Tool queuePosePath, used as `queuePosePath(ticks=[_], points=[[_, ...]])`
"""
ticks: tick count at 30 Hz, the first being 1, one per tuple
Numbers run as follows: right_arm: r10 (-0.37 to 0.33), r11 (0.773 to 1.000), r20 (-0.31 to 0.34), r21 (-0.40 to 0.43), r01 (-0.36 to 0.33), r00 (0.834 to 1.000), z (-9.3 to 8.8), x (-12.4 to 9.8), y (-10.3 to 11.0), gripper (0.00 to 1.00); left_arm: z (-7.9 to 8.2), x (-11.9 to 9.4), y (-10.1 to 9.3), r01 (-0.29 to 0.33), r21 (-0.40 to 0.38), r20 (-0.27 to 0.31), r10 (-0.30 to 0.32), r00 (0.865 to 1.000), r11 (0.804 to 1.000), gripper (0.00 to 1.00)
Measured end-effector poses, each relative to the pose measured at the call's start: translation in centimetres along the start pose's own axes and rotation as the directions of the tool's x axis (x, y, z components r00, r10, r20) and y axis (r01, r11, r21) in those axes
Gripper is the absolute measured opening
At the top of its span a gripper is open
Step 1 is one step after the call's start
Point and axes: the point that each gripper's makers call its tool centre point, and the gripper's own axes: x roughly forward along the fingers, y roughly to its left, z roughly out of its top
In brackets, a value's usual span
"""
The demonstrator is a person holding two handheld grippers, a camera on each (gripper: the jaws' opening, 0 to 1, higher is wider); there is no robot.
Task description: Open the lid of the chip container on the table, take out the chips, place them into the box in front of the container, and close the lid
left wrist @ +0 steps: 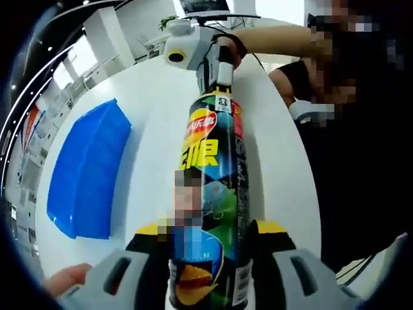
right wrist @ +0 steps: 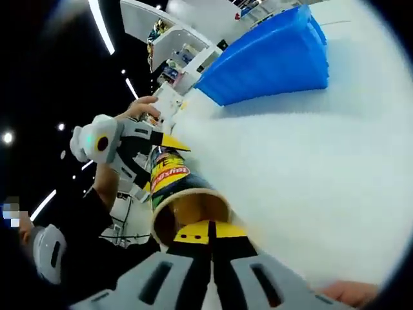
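Nearest in the left gripper view, we find the left tongs [left wrist: 205,258] clenched around the base of the chip container [left wrist: 213,194], which is lifted off the white worktop [left wrist: 155,129] and held lengthwise. At the container's far end, the right tongs [left wrist: 219,72] sit against its mouth. From the right gripper view, the container [right wrist: 177,187] presents an open mouth: the lid is off, and we cannot locate it. The right tongs [right wrist: 208,240] have their jaws pressed together at the mouth's rim; whether they pinch a chip we cannot tell. Beyond the container, well apart from it, the blue box [left wrist: 87,171] rests on the worktop, and no chips can be made out in it. We judge opening done; extracting chips, boxing them and re-lidding remain.
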Motion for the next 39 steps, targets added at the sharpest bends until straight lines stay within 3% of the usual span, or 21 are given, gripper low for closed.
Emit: queuePosePath(ticks=[1,3,5,6,7,11,12,14,16,21,22,23,25,34,39], points=[[-0.003,1.000,0.008,0.005,0.003,1.000,0.1,-0.3,-0.3,0.01,-0.1,0.0,0.0,-0.001,0.002,0.004,0.001,1.000,1.000,0.50],[-0.004,0.999,0.102,0.048,-0.001,0.995,3.3,-1.8,-2.3,0.02,-0.1,-0.1,0.1,-0.005,0.006,0.014,0.005,1.000,1.000,0.50],[0.048,0.989,0.141,0.135,-0.067,0.989,3.4,-2.4,-1.2,0.05,0.0,-0.1,0.2,-0.006,0.004,0.020,0.005,1.000,1.000,0.50],[0.125,0.971,0.174,0.180,-0.156,0.977,3.8,-3.0,0.0,0.09,-0.1,-0.1,0.2,-0.005,0.003,0.021,0.005,1.000,1.000,0.50],[0.127,0.972,0.187,0.172,-0.160,0.974,3.6,-3.0,0.4,0.08,-0.1,0.0,0.4,-0.004,0.000,0.022,0.004,1.000,1.000,0.50],[0.173,0.975,0.133,0.117,-0.189,0.976,1.8,-1.8,2.6,0.07,-0.2,0.1,0.8,-0.007,-0.008,0.019,0.008,1.000,1.000,0.51],[0.190,0.972,0.131,0.116,-0.206,0.973,2.1,-1.9,3.0,0.08,-0.4,0.2,0.9,-0.006,-0.009,0.009,0.006,1.000,1.000,0.52],[0.137,0.988,0.084,0.055,-0.141,0.987,1.3,-0.9,2.4,0.15,-0.4,0.4,0.9,-0.007,-0.010,0.012,0.007,1.000,1.000,0.52],[0.157,0.981,0.057,0.108,-0.162,0.986,1.6,-1.1,2.4,0.16,-0.7,0.6,0.7,-0.007,-0.005,0.005,0.007,1.000,1.000,0.53],[0.186,0.954,0.078,0.223,-0.199,0.980,3.9,-1.7,1.2,0.08,-1.0,0.4,0.9,-0.008,-0.037,0.017,0.009,1.000,0.999,0.54],[0.189,0.975,0.077,0.106,-0.196,0.979,3.1,-1.3,1.4,0.07,-1.0,0.4,0.8,-0.009,-0.031,0.025,0.009,1.000,0.999,0.54],[0.171,0.969,0.072,0.165,-0.181,0.983,3.2,-1.3,1.2,0.05,-1.0,0.4,0.8,-0.011,-0.032,0.026,0.012,1.000,0.999,0.54],[0.165,0.977,0.070,0.126,-0.173,0.984,2.8,-1.2,1.6,0.03,-1.0,0.4,0.7,-0.014,-0.031,0.026,0.015,1.000,0.999,0.54],[0.107,0.990,0.065,0.088,-0.112,0.992,2.9,-1.9,1.2,0.00,-0.9,0.5,0.6,-0.013,-0.030,0.032,0.013,0.999,0.999,0.54],[-0.005,0.999,0.029,0.049,0.003,1.000,1.9,-2.4,1.4,0.00,-0.8,0.5,0.5,-0.016,-0.024,0.034,0.016,0.999,1.000,0.54]])
